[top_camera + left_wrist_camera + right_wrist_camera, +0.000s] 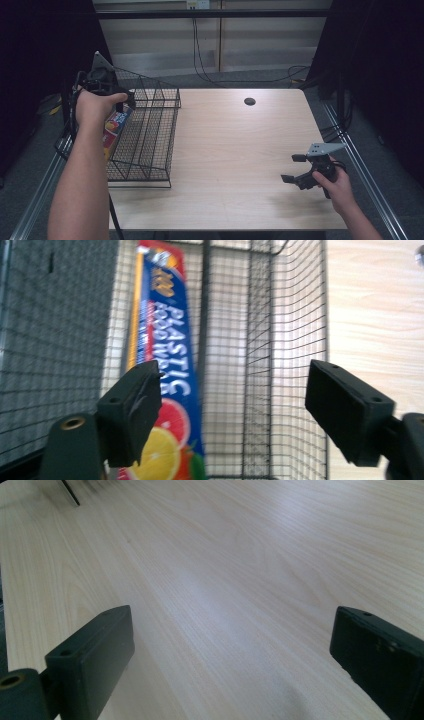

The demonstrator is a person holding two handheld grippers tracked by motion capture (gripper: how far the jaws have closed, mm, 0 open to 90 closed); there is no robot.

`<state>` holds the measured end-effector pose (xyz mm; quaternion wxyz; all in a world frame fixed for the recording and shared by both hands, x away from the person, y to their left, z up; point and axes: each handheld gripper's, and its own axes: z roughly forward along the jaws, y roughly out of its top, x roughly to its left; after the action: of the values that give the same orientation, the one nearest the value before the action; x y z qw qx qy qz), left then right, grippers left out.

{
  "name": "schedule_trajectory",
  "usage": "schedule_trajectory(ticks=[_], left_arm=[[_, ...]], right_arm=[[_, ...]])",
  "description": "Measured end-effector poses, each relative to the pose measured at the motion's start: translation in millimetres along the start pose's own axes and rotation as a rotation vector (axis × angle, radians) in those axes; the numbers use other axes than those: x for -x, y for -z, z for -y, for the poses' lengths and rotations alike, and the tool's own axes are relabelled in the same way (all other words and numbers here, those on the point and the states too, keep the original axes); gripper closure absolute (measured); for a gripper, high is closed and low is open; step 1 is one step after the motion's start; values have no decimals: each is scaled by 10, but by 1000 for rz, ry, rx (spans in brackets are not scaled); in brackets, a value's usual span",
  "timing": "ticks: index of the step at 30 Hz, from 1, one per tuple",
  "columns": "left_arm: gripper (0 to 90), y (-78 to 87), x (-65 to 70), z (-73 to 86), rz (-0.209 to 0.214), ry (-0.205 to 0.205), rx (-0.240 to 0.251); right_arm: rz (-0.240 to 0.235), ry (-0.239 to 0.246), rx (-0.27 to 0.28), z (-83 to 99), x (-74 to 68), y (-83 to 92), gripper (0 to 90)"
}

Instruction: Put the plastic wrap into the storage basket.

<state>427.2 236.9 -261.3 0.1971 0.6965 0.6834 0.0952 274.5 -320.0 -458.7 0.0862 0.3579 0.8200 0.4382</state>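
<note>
Reaching over the far-left corner of the surface (235,150), the left hand-held gripper (120,100) hung above a black wire basket (145,145) that sat along the surface's left edge, at about nine o'clock from its centre. In the left gripper view its jaws stood spread wide with nothing between them, pointing down into the basket. A long blue box of plastic food wrap (167,370), printed with orange and citrus slices at one end, lay inside the basket against its left wall; in the high view the box (116,127) showed just beneath the left hand (95,105). The basket had wire dividers running lengthwise, and the box lay in the leftmost section.

The right hand-held gripper (296,169) was held low over the bare wood at about four o'clock, well apart from the basket, jaws pointing toward the left. In the right gripper view its jaws were likewise spread, empty, with pale wood grain between them. A small dark round hole (249,101) sat at twelve o'clock.
</note>
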Motion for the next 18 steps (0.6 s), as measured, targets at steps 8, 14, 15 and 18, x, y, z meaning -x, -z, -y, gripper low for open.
schedule_trajectory(ticks=[8,14,15,18], left_arm=[[195,-38,159,9,74,-51,26],[192,-67,220,28,109,-65,44],[191,-68,230,33,114,-75,44],[185,-81,285,60,135,-90,56]], right_arm=[[7,6,10,-2,16,21,40],[9,1,7,-2,16,18,40],[9,3,6,-2,16,15,40],[6,3,3,-2,8,11,40]])
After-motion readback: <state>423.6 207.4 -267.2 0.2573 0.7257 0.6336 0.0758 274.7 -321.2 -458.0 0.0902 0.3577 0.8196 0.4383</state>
